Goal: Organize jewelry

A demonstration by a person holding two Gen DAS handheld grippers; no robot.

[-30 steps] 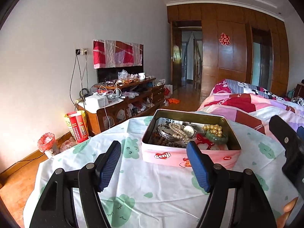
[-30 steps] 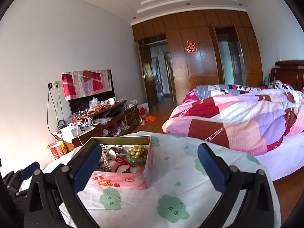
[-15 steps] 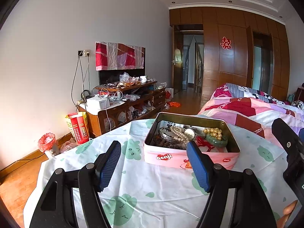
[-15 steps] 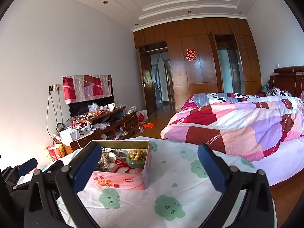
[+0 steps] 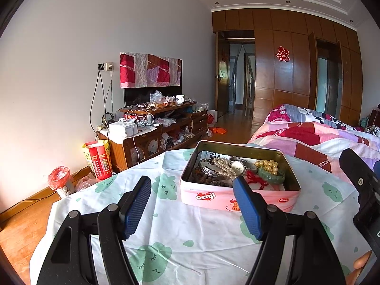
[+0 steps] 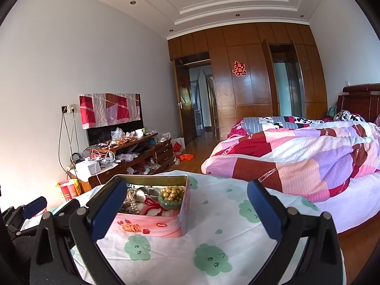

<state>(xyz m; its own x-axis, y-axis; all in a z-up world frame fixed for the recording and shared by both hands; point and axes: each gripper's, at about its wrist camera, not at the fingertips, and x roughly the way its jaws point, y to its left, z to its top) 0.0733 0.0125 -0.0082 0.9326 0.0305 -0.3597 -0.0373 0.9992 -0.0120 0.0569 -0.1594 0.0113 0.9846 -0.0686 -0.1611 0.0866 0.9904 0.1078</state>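
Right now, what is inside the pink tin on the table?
The pink tin holds a white pearl strand, a wristwatch, gold beads on a green bangle, red cord and dark wooden beads. The tin's floor beneath the pile is mostly hidden.

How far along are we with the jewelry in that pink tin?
Barely started, by the look of it. Done: nothing visibly sorted. The pearl strand, watch, green bangle and red cord lie heaped together in the pink tin. In hand: nothing. The left gripper and right gripper are both open and empty, short of the tin. Left: take pieces out and arrange them.
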